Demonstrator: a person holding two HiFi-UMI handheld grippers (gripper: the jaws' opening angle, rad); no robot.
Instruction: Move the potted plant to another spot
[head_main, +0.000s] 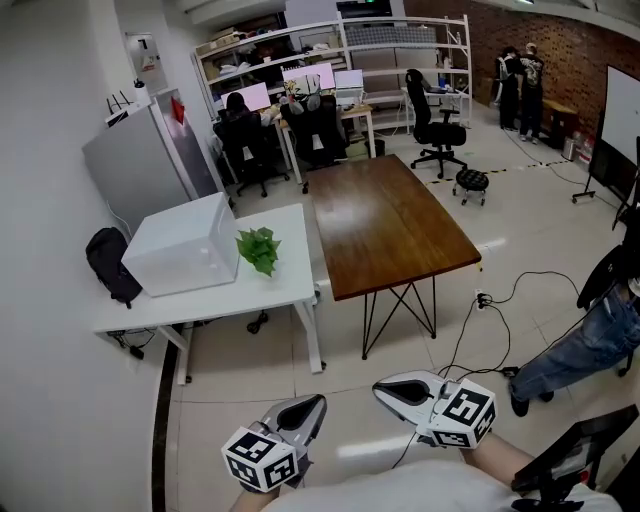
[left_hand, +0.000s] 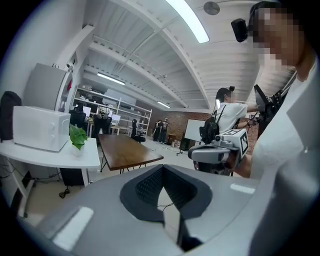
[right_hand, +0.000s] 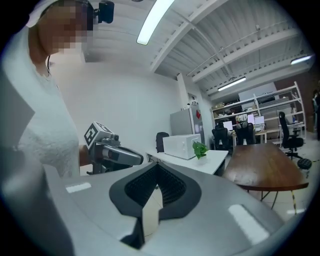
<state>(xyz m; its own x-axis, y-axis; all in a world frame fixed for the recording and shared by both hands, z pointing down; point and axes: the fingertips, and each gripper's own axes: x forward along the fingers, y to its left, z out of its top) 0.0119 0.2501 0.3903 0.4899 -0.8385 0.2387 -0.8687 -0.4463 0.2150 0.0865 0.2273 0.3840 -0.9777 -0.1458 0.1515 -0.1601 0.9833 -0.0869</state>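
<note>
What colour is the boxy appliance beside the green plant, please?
The boxy appliance is white; head view best.

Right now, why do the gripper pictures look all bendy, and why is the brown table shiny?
Left gripper view: a wide lens curves the room and darkens the corners, and the ceiling light glares white. Right gripper view: same curve, and the closest parts look soft. Head view: the brown table shows a pale sheen from light above.
</note>
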